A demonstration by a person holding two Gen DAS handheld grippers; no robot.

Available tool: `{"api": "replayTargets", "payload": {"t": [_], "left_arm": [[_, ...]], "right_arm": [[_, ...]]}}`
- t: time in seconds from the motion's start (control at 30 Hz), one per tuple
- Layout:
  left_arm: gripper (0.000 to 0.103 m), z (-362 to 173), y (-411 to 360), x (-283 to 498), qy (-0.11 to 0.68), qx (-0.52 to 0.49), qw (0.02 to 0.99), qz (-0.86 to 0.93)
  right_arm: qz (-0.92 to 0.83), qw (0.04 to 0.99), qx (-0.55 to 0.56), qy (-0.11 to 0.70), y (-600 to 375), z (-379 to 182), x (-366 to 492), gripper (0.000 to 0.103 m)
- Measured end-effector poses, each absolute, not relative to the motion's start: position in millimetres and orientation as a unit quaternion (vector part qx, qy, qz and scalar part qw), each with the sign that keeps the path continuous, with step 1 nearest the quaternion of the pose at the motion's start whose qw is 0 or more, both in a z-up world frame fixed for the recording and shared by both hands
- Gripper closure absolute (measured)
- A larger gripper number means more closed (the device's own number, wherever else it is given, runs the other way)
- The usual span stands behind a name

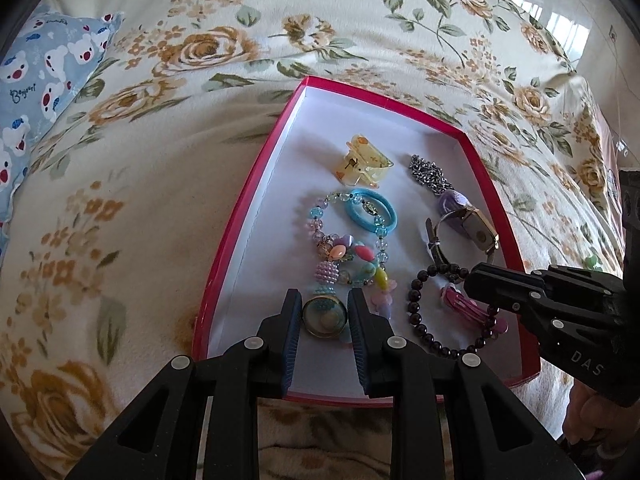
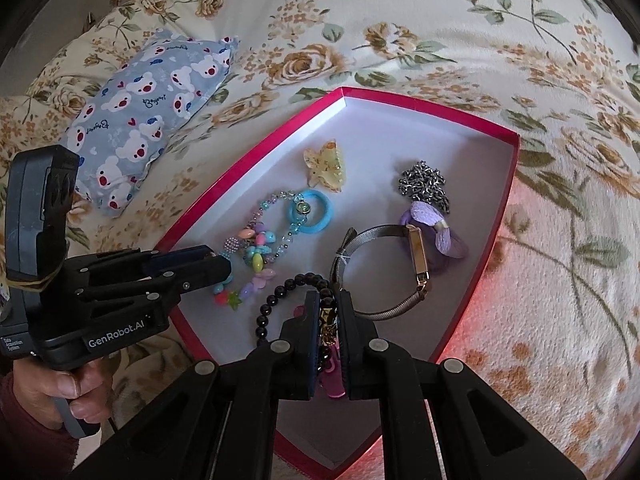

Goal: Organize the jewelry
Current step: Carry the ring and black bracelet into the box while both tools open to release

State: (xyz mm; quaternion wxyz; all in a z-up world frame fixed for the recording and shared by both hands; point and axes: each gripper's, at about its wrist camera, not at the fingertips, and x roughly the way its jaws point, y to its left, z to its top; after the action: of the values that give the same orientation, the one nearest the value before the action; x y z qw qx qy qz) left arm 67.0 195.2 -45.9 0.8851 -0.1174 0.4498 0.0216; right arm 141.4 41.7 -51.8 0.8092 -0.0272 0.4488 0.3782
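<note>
Jewelry box [image 1: 248,184]: left gripper [image 1: 325,316] jaws narrowly parted, clamping round pendant [image 1: 324,315]; right gripper [image 2: 328,312] jaws nearly closed, pinching dark bead bracelet [image 2: 280,292] charm.

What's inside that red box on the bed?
The red box holds a yellow hair claw, blue hair tie, colourful bead bracelet, steel chain, purple flower, watch and dark bead bracelet. The tongs hide part of its floor.

Black tongs [image 1: 325,312], blue ribbed pads [image 1: 295,332], pale round screws; "GenRobot.AI" lettering; maroon sleeve [image 2: 36,436]
</note>
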Motion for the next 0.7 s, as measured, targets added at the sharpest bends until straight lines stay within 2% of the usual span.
{"api": "replayTargets", "payload": {"t": [0.2,0.27,0.57,0.7], "left_arm": [[0.079,-46.3,195.5,67.6,0.45,-0.119,0.885,0.021],[0.076,-46.3,196.0,67.2,0.45,-0.121,0.885,0.018],[0.067,-44.3,192.6,65.9,0.449,-0.122,0.885,0.017],[0.065,-42.0,191.3,63.5,0.447,-0.118,0.887,0.016]], "right_arm": [[0.381,0.805,-0.024,0.453,41.4,-53.8,141.8,0.094],[0.384,0.804,-0.022,0.454,41.5,-54.1,142.1,0.091],[0.382,0.804,-0.016,0.455,40.3,-53.7,141.1,0.089],[0.383,0.806,-0.006,0.451,36.2,-49.7,141.5,0.085]]}}
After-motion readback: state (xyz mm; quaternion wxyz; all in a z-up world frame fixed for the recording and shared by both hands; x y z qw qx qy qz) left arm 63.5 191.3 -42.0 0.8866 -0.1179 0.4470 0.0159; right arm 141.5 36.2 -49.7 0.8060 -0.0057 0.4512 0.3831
